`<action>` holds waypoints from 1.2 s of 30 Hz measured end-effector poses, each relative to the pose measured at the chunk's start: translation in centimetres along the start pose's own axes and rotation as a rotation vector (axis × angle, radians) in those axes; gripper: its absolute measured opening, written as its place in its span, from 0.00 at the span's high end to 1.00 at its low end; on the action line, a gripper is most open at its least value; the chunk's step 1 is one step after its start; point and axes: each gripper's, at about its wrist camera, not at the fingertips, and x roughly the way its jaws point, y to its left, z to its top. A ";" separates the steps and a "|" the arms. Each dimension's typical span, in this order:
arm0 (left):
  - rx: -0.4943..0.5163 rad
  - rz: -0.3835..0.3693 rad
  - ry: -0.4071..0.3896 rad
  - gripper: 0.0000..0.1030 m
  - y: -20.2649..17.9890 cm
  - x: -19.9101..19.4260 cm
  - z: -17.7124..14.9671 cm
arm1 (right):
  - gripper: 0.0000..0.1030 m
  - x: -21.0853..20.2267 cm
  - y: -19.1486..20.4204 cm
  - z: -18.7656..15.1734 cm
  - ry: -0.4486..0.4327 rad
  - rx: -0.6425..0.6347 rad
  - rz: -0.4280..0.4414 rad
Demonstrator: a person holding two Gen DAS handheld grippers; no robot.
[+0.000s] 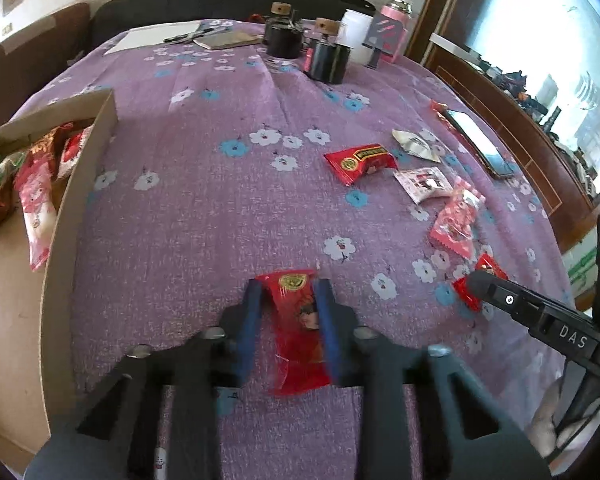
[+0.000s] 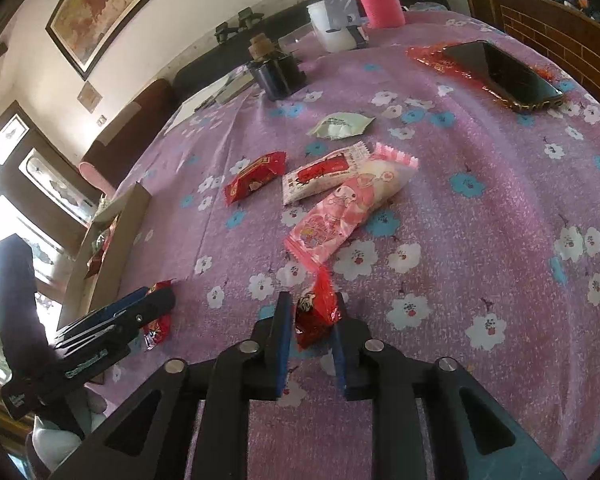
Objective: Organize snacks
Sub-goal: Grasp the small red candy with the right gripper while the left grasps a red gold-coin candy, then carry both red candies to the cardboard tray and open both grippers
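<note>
My left gripper (image 1: 289,286) is shut on a red snack packet (image 1: 296,320) that lies lengthwise between its blue pads on the purple flowered cloth. In the right wrist view that same gripper (image 2: 156,300) shows at the left with its packet (image 2: 158,322). My right gripper (image 2: 312,300) is shut on a smaller crumpled red packet (image 2: 316,312), which stands tilted between the pads. From the left wrist view one right finger (image 1: 496,294) covers part of that packet (image 1: 470,288). A cardboard box (image 1: 80,200) holding several snacks stands at the left.
Loose on the cloth lie a red packet (image 2: 256,176), a white-and-red packet (image 2: 324,174), a pink packet (image 2: 348,208) and a pale green one (image 2: 340,126). A phone (image 2: 504,74) rests on red wrapping at the right. Dark jars (image 1: 328,56) and a pink bottle (image 1: 394,28) stand at the back.
</note>
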 end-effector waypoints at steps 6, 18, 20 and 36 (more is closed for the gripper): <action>-0.028 -0.037 -0.008 0.80 0.6 -0.9 -0.6 | 0.66 0.1 1.2 0.0 -0.017 -0.043 -0.047; -0.141 -0.133 -0.108 0.81 3.9 -6.5 -1.5 | 0.85 -1.7 3.6 -1.1 -0.040 -0.098 -0.004; -0.170 -0.154 -0.135 0.81 5.1 -7.9 -1.7 | 0.85 -2.1 4.4 -1.1 -0.045 -0.114 0.013; -0.365 0.029 -0.237 0.81 17.7 -12.1 -2.0 | 0.86 0.9 18.0 -0.8 0.021 -0.363 0.143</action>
